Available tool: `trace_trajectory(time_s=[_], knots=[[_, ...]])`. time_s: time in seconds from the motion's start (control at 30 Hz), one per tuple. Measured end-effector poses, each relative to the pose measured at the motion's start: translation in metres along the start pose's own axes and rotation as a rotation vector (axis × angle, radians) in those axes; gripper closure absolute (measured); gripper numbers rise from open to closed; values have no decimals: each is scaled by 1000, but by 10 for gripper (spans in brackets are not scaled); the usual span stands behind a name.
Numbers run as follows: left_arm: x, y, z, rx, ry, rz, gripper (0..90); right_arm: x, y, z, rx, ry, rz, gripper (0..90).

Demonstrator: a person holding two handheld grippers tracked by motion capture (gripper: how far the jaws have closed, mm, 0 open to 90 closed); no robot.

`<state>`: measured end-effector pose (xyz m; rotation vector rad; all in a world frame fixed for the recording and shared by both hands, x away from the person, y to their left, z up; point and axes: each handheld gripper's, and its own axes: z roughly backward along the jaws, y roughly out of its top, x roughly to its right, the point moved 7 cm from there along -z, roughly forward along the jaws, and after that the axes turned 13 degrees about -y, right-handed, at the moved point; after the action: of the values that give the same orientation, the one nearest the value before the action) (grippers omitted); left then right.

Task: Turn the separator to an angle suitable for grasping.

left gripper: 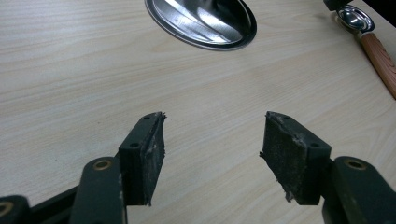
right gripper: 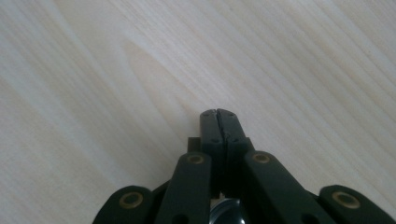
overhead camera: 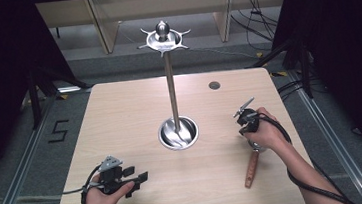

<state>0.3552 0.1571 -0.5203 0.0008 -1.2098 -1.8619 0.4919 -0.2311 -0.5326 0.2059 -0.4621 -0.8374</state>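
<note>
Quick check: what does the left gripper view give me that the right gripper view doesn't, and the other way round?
Left gripper view: the left gripper with jaws wide apart and nothing between them, the stand's round steel base ahead, and a wooden-handled spoon lying at the upper right.
Right gripper view: the right gripper with jaws pressed together and nothing between them, and a shiny metal patch beneath them, too little to identify.
Shared: the light wood table.
</note>
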Motion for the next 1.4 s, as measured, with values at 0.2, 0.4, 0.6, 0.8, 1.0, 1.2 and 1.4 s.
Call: trace_trajectory(time_s=[0.2,0.4,0.6,0.8,1.0,1.2,1.4], knots=[[-1,0,0,-7,3,-1,380,6,-5,-10,-29,-12,-8,900],[0,0,-1,-4,1,2,380,11,-11,-10,-40,-8,-20,900],[-1,-1,0,-12,9,-2,380,21,-24,-3,-76,-24,-30,900],[-1,-1,0,-10,10,-2,380,28,-40,2,-93,-7,-36,900],[-1,0,-1,-9,8,-12,380,30,-63,11,-123,6,-57,900],[-1,-1,-1,-9,7,-1,380,29,-82,19,-128,9,-73,900],[-2,-1,0,-14,15,-2,380,27,-96,25,-146,10,-71,900]])
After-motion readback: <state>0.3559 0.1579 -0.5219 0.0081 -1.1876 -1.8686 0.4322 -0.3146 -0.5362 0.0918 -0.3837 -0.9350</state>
